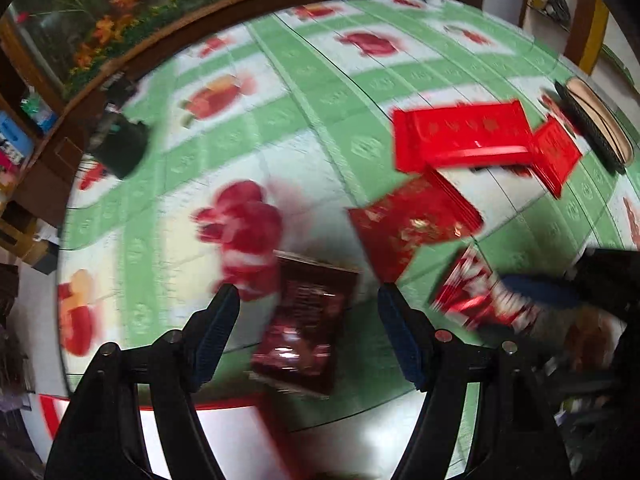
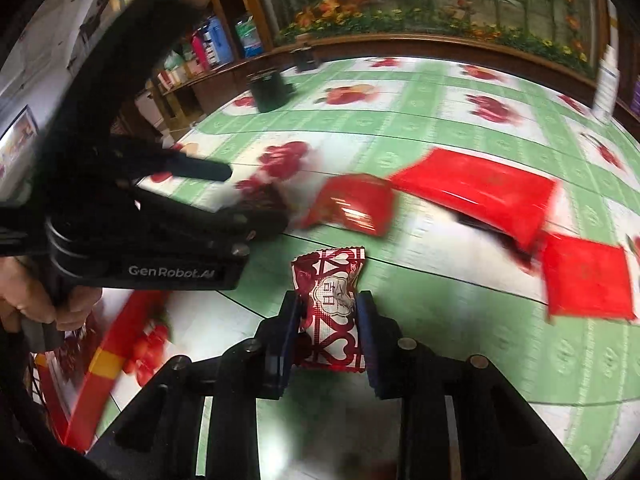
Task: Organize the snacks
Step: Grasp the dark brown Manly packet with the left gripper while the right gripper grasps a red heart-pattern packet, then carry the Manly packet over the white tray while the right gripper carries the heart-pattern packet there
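Evidently the right gripper (image 2: pixel 329 312) pinches the red-and-white candy (image 2: pixel 330 308) to carry it, while the left gripper (image 1: pixel 308 308), spread, straddles the dark packet (image 1: pixel 306 320).

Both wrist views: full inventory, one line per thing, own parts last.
Tablecloth: 1, green and white with red fruit prints, covers the table.
Red packets: 3 bright red, far right part of the table; two overlap or sit close, blurred.
Gold-print packet: 1, dark red, middle.
Dark packet: 1, maroon, between the left gripper's open fingers, not pinched.
Candy: 1, red and white heart wrapper, between the right gripper's pads.
Black pot: 1, far edge.
Box: 1, red with a yellow band, near left; contents unclear.
Basket: 1, dark rim, far right.
Left gripper: black, blue pads, open.
Right gripper: black, blue pads, shut on candy.
Hand: holds the left gripper.
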Demonstrator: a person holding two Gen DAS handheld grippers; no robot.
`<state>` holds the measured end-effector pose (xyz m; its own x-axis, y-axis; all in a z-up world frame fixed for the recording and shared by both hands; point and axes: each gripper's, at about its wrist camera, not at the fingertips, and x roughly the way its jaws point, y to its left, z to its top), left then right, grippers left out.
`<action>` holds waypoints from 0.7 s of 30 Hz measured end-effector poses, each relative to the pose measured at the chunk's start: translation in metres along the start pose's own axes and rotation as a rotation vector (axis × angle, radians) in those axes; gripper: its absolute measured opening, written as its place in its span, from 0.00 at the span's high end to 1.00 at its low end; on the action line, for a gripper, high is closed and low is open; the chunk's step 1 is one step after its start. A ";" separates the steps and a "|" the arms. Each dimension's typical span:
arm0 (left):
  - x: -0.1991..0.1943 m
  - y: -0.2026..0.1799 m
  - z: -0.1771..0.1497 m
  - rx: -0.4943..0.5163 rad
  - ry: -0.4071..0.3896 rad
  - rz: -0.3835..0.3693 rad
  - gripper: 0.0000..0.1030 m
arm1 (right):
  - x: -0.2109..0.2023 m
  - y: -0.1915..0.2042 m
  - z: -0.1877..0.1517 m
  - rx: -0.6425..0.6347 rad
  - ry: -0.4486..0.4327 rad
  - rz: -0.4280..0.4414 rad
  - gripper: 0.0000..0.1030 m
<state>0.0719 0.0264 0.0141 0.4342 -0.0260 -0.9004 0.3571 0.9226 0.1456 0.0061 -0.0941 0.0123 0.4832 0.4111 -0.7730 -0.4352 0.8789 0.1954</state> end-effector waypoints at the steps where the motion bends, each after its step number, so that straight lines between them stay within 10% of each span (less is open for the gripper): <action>1: 0.000 -0.002 -0.001 -0.006 -0.009 -0.014 0.31 | -0.005 -0.010 -0.004 0.013 -0.003 -0.002 0.72; 6: 0.003 -0.005 -0.003 -0.088 0.004 -0.123 0.36 | -0.025 -0.044 -0.017 0.071 -0.016 0.012 0.71; 10: -0.009 -0.021 -0.015 -0.111 -0.012 -0.152 0.65 | -0.036 -0.058 -0.026 0.094 -0.023 0.004 0.71; 21: -0.046 -0.080 -0.066 -0.152 -0.089 -0.226 0.68 | -0.063 -0.057 -0.057 0.089 -0.018 -0.022 0.71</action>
<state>-0.0314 -0.0205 0.0166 0.4314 -0.2647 -0.8624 0.3274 0.9367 -0.1238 -0.0433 -0.1841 0.0157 0.5062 0.3948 -0.7667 -0.3552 0.9056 0.2318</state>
